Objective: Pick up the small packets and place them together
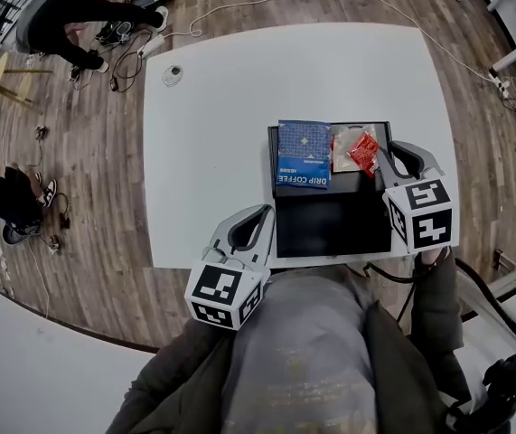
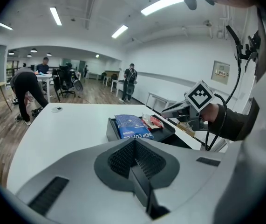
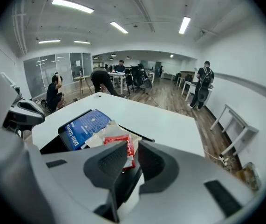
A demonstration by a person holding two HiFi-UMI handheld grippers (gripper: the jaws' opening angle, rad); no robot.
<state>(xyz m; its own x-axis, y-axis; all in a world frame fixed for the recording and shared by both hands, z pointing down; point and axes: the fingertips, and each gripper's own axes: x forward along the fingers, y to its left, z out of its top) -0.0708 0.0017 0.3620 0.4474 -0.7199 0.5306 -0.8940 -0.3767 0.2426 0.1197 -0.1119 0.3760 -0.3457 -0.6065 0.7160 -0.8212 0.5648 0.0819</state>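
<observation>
A black tray [image 1: 330, 217] on the white table [image 1: 230, 116] holds a blue drip-coffee packet [image 1: 304, 154], a clear crumpled packet [image 1: 342, 148] and a small red packet [image 1: 363, 152], side by side at its far end. My right gripper [image 1: 385, 159] is at the red packet's right edge. In the right gripper view the red packet [image 3: 121, 143] lies with its near end in the gap between the parted jaws of the right gripper [image 3: 132, 149], and the pads do not press it. My left gripper [image 1: 265, 212] hovers shut and empty over the table's near edge, left of the tray.
A small round disc [image 1: 173, 74] lies at the table's far left corner. People [image 1: 68, 21] bend and sit on the wooden floor at the left, among cables [image 1: 230, 7]. White furniture [image 1: 511, 7] stands at the right.
</observation>
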